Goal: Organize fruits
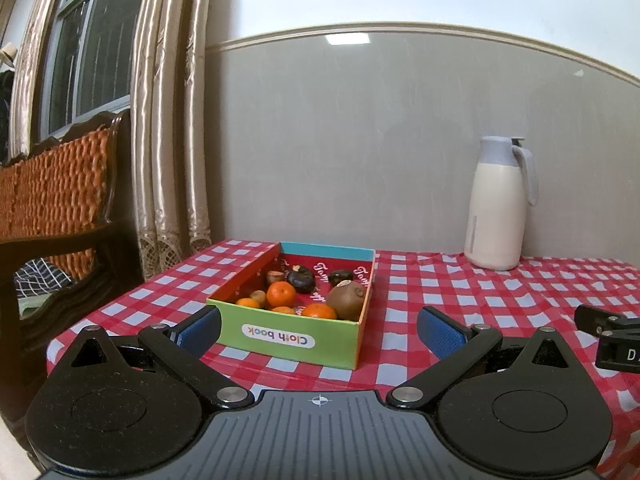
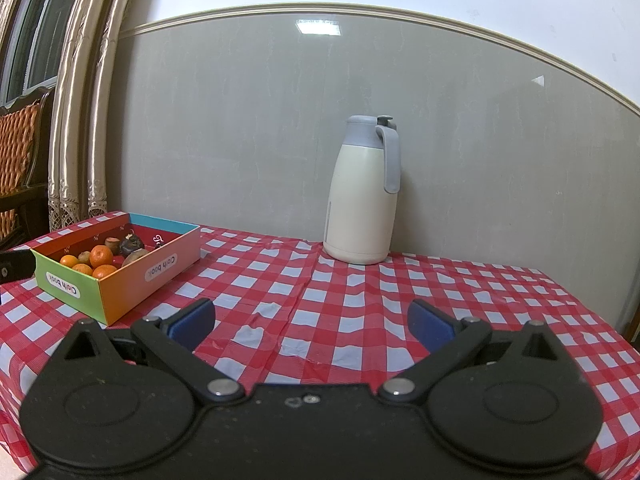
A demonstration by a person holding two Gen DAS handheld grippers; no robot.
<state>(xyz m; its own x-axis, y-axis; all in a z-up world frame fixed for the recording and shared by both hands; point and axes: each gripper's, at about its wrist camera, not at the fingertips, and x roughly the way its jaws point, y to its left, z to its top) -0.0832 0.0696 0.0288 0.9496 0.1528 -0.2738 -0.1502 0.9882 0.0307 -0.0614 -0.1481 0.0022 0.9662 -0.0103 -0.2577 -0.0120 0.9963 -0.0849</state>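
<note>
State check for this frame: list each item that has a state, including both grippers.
Left gripper: open, holding nothing.
Right gripper: open, holding nothing.
Colourful cardboard "Cloth book" box: lidless, upright, holding fruit.
Orange tangerines: inside the box.
Brown kiwi: inside the box.
Cream thermos jug with grey lid: upright, lid on.

The left wrist view looks low across the table, box (image 1: 296, 304) close ahead. The right wrist view faces the jug (image 2: 362, 196), box far left. Both share box, jug (image 1: 500, 208), wall.
</note>
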